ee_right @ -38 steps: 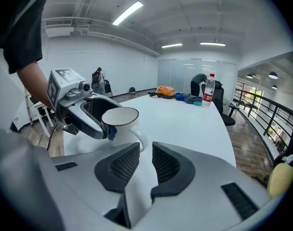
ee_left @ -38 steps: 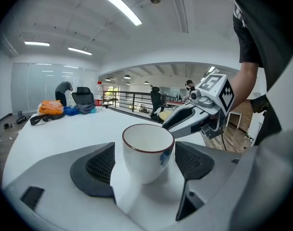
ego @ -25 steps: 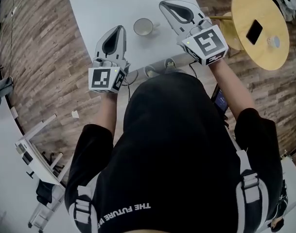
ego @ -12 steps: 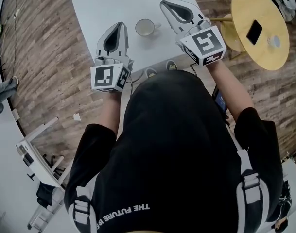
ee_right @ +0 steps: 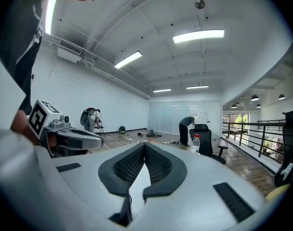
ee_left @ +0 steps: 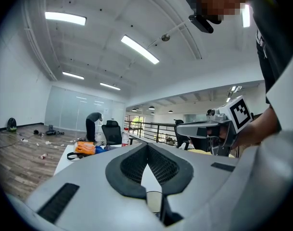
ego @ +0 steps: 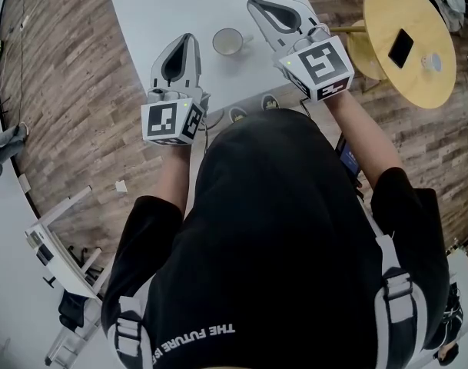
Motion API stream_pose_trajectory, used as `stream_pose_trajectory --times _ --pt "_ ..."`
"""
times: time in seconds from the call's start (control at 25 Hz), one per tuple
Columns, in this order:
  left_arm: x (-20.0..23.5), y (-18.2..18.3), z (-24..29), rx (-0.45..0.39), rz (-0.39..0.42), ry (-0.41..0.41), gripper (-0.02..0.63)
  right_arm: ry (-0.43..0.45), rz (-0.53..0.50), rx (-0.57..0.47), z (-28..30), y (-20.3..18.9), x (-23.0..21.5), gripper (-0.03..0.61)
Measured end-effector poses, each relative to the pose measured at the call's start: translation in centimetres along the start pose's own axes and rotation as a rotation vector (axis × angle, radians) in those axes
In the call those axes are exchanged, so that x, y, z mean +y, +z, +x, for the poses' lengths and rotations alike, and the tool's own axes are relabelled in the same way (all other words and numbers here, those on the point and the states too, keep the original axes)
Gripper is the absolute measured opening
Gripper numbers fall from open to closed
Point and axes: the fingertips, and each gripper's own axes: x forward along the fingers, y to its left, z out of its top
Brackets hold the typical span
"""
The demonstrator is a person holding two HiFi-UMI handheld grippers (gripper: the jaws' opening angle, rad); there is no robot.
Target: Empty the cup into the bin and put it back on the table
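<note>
cup: the white cup (ego: 227, 42) stands upright on the white table (ego: 164, 6), near the edge closest to us, handle turned to our right. We can't tell from up here what's in it.

left gripper: the left gripper (ego: 190, 38) hangs just to the left of the cup, not touching it. Its jaws are pressed together with nothing between them.

right gripper: the right gripper (ego: 257, 6) sits just right of the cup, nose pointing past the handle side. Its jaws are closed too, and it's empty and clear of the cup.

bin: it's not in any view, so we have no idea which way the cup has to travel.

step in hand: looks to us like the pick-up hasn't started. The cup is untouched and both tools are parked on either side of it.

next move: we'd guess one gripper has to spread its jaws first, then come in on the rim or handle. The right one looks better placed for the handle.

versus a second ago: the cup hasn't budged. The left gripper has crept forward toward the table, and the right one has nudged a bit up and left. Both have stayed closed the whole time.

off to the side: a round wooden side table (ego: 418, 75) with a phone (ego: 403, 50) on it stands well apart, out of the way.
</note>
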Motion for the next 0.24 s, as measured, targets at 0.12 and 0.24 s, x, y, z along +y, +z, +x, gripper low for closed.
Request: stream_pose_trajectory --times 0.12,0.24 --pt "-0.04 0.08 0.07 -0.003 0.003 -0.003 0.021 0.000 -0.001 0.003 0.09 -0.07 0.05 0.015" --pt "-0.14 0.04 0.05 0.000 0.004 -0.004 0.021 0.004 0.000 0.011 0.02 -0.23 0.22 0.015"
